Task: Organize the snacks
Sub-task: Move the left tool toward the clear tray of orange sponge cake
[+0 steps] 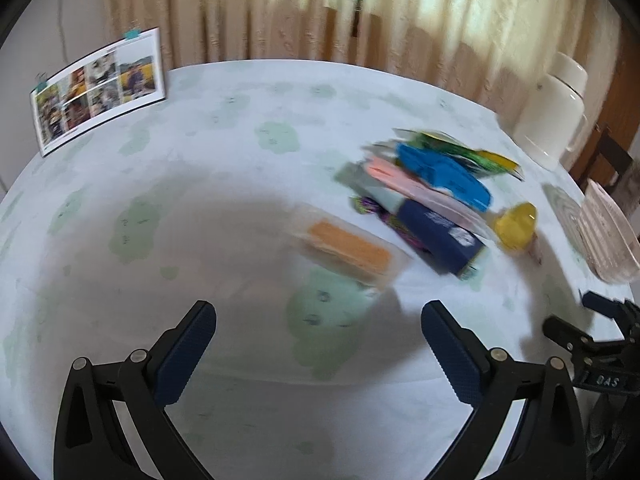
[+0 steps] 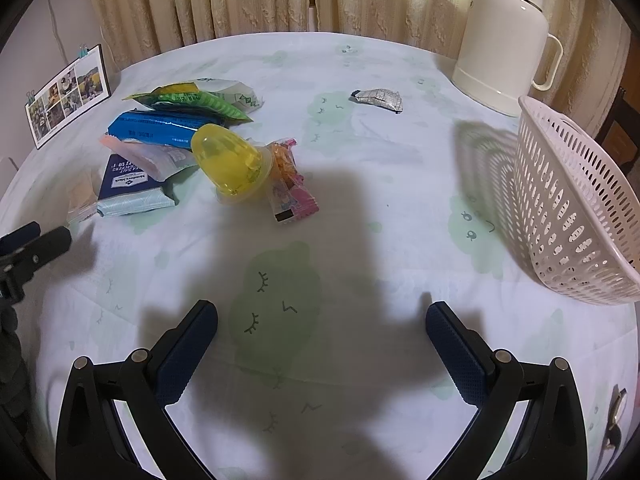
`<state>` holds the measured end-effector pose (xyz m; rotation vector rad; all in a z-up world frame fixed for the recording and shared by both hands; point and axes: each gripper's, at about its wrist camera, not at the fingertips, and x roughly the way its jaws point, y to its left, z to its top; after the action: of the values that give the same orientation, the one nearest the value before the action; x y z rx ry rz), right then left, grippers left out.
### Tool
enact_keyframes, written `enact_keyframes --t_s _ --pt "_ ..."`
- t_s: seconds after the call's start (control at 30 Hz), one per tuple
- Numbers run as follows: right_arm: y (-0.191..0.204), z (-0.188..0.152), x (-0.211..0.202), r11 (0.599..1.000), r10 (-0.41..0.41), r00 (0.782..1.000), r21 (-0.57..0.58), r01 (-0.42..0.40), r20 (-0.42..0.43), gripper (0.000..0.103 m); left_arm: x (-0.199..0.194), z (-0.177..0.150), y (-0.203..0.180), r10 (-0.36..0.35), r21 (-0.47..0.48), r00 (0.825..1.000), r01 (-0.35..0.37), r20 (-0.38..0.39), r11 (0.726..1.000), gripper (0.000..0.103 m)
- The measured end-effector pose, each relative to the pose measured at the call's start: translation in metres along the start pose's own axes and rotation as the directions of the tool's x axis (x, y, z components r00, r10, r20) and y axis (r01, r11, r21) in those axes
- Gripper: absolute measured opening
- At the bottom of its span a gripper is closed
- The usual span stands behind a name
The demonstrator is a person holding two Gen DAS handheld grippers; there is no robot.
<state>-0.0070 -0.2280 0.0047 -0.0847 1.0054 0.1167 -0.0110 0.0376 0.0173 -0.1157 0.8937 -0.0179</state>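
A pile of snacks lies on the table: a blue packet point(image 2: 160, 128), a green packet point(image 2: 192, 102), a navy box point(image 2: 128, 188), a yellow jelly cup point(image 2: 228, 160) and a pink candy pack point(image 2: 292, 192). A silver wrapped snack point(image 2: 378, 99) lies apart, farther back. A clear pack of orange crackers point(image 1: 348, 246) lies nearest my left gripper point(image 1: 318, 320), which is open and empty above the cloth. My right gripper point(image 2: 320, 320) is open and empty, short of the pile. A white perforated basket point(image 2: 572, 204) stands at the right. The left wrist view is blurred.
A white thermos jug point(image 2: 504, 36) stands at the back right. A photo calendar point(image 2: 68, 94) stands at the back left. Curtains hang behind the table. The right gripper shows at the right edge of the left wrist view point(image 1: 592, 328).
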Motion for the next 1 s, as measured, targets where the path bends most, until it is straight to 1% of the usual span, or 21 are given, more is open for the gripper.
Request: enact_keyframes --t_s 0.07,0.1,0.13,0.2,0.23,0.33,0.47,0.57,0.67,0.8,0.87,0.93,1.0 --pt "0.001 0.000 0.000 1.000 0.003 1.000 -0.003 -0.003 0.002 0.103 0.003 0.001 0.010 -0.002 -0.035 1.000 0.001 -0.012 0.999 0.099" --pt "0.001 0.000 0.000 1.000 0.006 1.000 -0.006 -0.006 0.004 0.103 0.006 0.003 0.012 0.002 -0.044 1.000 -0.003 -0.024 0.999 0.095" --pt "0.000 -0.002 -0.002 1.000 0.009 1.000 -0.007 -0.009 0.008 0.103 0.009 0.005 0.014 0.007 -0.040 0.999 -0.008 -0.037 0.999 0.089" --pt "0.001 -0.003 -0.002 1.000 0.012 1.000 -0.011 -0.012 0.012 0.103 0.013 0.008 0.011 0.021 -0.013 0.998 -0.022 -0.054 1.000 0.081" --pt "0.001 -0.003 -0.003 1.000 0.014 1.000 -0.013 -0.014 0.014 0.103 0.014 0.009 0.008 0.028 0.004 0.998 -0.028 -0.054 1.000 0.081" --pt "-0.001 -0.003 -0.004 1.000 0.026 0.999 -0.012 -0.026 0.018 0.103 0.018 0.015 0.000 -0.010 0.038 0.997 0.013 -0.079 0.999 0.082" --pt "-0.001 -0.004 -0.005 0.999 0.031 0.999 -0.021 -0.031 0.019 0.103 0.021 0.023 -0.003 -0.033 0.041 0.995 0.037 -0.098 0.998 0.082" --pt "0.000 -0.003 -0.005 0.999 0.034 0.999 -0.027 -0.033 0.018 0.103 0.028 0.029 -0.006 0.003 0.044 0.995 0.001 -0.100 0.999 0.083" --pt "0.000 -0.003 -0.005 0.999 0.036 0.999 -0.025 -0.036 0.019 0.103 0.038 0.033 -0.006 0.009 0.029 0.992 -0.006 -0.123 1.000 0.084" --pt "0.001 -0.003 -0.005 0.999 0.043 0.999 -0.019 -0.042 0.023 0.103 0.042 0.032 -0.008 0.045 0.047 0.995 -0.041 -0.092 0.998 0.084" --pt "0.001 -0.003 -0.005 0.999 0.043 0.999 -0.020 -0.043 0.022 0.103 0.042 0.031 -0.010 0.053 0.063 0.996 -0.048 -0.077 0.997 0.081" --pt "0.001 -0.003 -0.005 0.999 0.047 0.999 -0.020 -0.047 0.023 0.103 0.040 0.031 -0.011 0.047 0.074 0.997 -0.042 -0.063 0.996 0.068" --pt "0.000 -0.003 -0.006 0.998 0.059 0.998 -0.020 -0.059 0.027 0.103 0.037 0.030 -0.010 0.037 0.079 0.998 -0.032 -0.056 0.996 0.065"
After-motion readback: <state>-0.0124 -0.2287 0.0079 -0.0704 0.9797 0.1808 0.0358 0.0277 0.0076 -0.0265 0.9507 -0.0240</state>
